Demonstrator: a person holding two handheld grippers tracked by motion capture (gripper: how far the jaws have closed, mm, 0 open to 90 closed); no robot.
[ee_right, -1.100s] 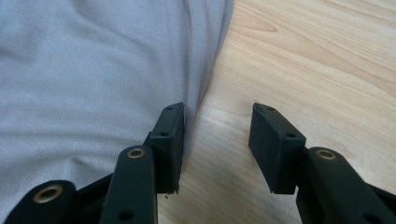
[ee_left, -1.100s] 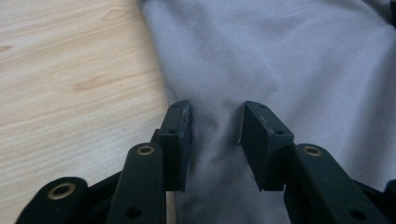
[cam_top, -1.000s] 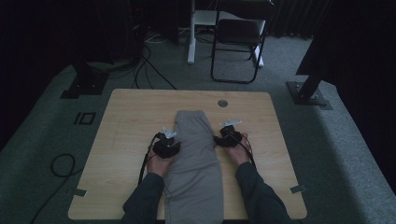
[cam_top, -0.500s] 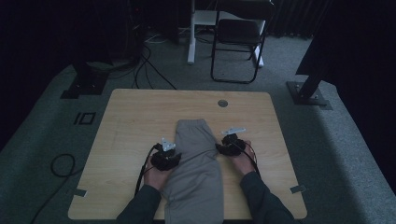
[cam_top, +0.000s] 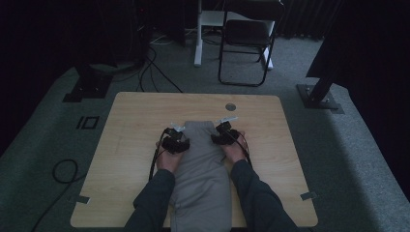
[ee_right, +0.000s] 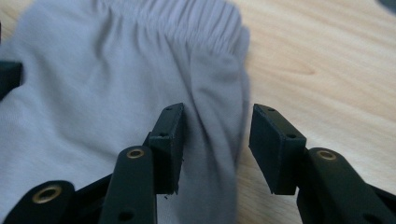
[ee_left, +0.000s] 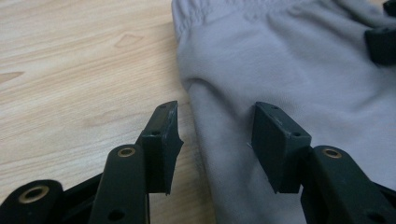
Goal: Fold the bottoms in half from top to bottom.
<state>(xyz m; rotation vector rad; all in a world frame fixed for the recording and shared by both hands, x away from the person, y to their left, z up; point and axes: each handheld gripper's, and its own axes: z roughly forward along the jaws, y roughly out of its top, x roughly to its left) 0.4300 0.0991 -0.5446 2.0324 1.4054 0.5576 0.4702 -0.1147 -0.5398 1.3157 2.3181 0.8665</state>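
Note:
Grey sweatpants (cam_top: pixel 200 164) lie folded lengthwise on the wooden table (cam_top: pixel 135 116), waistband at the far end. My left gripper (cam_top: pixel 177 129) sits at the garment's left edge, just below the waistband. In the left gripper view its jaws (ee_left: pixel 215 126) have just been opening and straddle the cloth's (ee_left: pixel 289 60) folded edge without pressing it. My right gripper (cam_top: pixel 225 122) sits at the right edge. Its jaws (ee_right: pixel 215 126) have also just opened a little, and a ridge of cloth (ee_right: pixel 93 93) lies loose between them.
A round grommet (cam_top: pixel 230 107) sits in the table's far edge. Beyond the table stand a black chair (cam_top: pixel 246 43) and a white desk leg (cam_top: pixel 197 34). Stand bases (cam_top: pixel 321 96) and cables (cam_top: pixel 63 169) lie on the carpet. The garment's lower end hangs over the near edge.
Both grippers drew back toward the person half a second ago, then slid forward along the garment's sides to just below the waistband. The garment itself has barely shifted.

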